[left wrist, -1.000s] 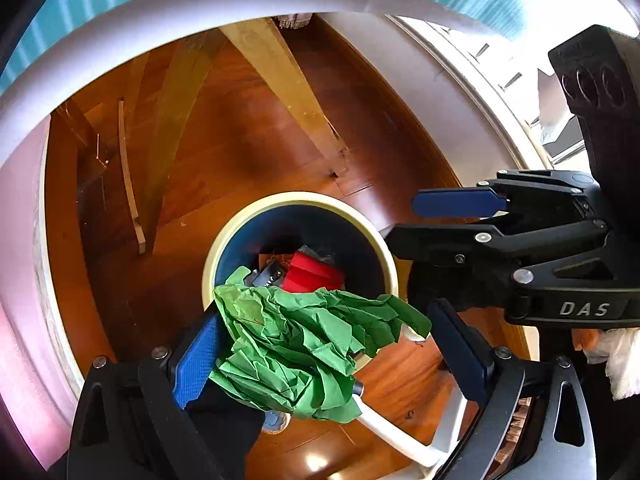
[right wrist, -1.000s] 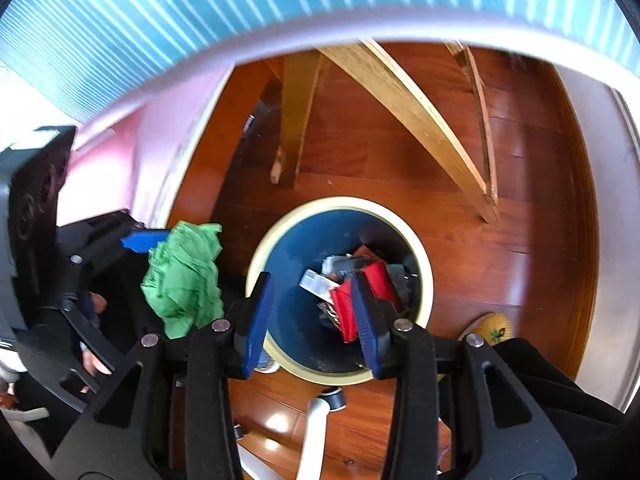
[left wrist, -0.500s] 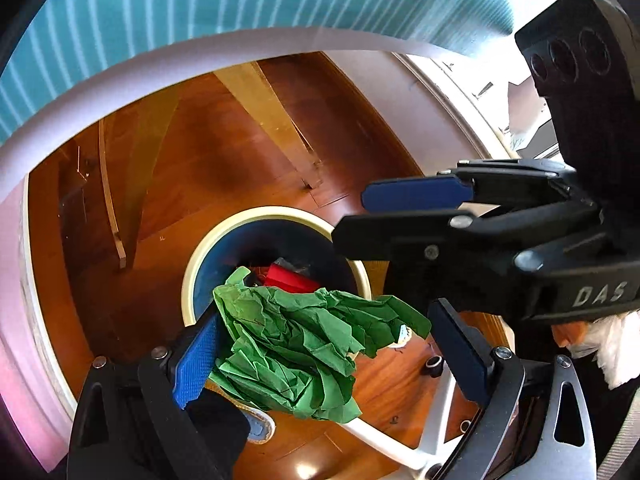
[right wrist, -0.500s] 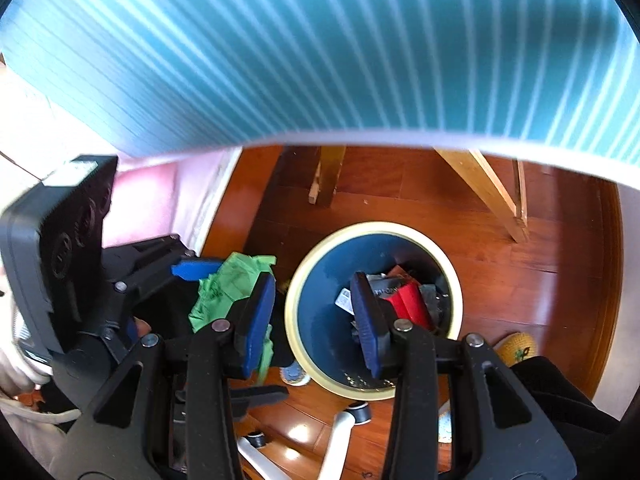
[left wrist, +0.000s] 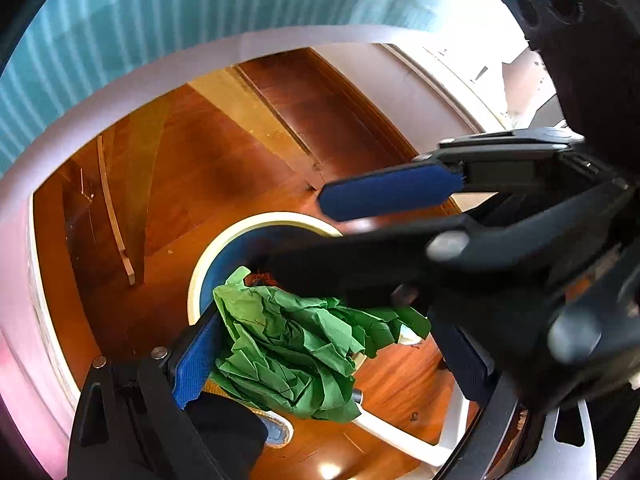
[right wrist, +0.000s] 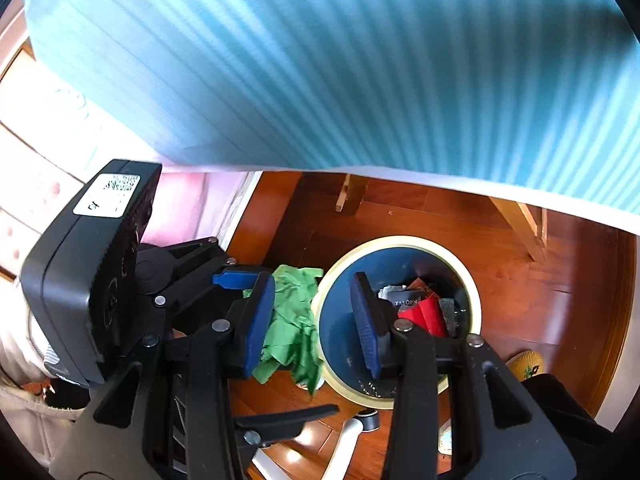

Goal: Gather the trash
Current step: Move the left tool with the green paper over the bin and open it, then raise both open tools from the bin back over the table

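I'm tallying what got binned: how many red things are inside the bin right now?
1 that I can see: a red wrapper lying among other litter at the bottom of the bin. More could be buried underneath or hidden behind the right tool.

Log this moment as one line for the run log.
left gripper: shut on green paper wad | right gripper: open, empty | bin: below, holds trash

I see crumpled green paper (left wrist: 292, 352), matt and creased all over. Beside it the bin (right wrist: 476, 292) looks like smooth plastic, cream at the rim and dark blue inside. Under the bin, the wood floor (left wrist: 224, 176) is glossy, throwing back light. Above the bin hangs ribbed, matt blue cloth (right wrist: 360, 80). My gripper pads (right wrist: 258, 316) look rough.
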`<state>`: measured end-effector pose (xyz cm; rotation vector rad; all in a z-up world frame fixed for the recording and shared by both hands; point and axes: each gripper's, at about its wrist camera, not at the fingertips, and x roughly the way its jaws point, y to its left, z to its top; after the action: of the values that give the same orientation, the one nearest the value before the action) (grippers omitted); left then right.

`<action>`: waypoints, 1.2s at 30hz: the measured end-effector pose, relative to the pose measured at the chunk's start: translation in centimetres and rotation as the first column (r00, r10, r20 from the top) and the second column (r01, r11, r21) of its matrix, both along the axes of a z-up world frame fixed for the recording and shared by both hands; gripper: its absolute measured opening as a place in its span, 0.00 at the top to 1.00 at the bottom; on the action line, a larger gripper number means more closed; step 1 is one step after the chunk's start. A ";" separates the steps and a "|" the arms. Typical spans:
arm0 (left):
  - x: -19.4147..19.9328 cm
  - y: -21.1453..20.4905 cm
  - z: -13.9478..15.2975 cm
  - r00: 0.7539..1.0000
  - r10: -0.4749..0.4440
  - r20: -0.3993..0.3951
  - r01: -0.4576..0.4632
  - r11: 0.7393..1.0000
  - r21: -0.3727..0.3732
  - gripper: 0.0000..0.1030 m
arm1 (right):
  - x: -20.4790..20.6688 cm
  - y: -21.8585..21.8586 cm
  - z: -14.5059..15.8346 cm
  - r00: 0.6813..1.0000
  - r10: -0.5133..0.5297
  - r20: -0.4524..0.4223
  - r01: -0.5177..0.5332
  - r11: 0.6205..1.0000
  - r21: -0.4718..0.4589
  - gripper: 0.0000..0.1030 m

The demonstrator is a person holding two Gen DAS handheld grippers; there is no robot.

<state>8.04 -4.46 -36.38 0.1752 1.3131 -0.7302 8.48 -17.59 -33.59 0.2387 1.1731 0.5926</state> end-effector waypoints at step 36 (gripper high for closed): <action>-0.8 0.7 3.4 0.998 -0.018 0.061 0.014 0.998 0.067 0.04 | -0.3 -1.9 1.4 0.993 -0.110 -0.046 0.105 0.990 -0.089 0.65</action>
<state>7.23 -3.74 -33.02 0.2603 1.2790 -0.6901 8.14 -19.53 -32.20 0.2429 1.2242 0.4422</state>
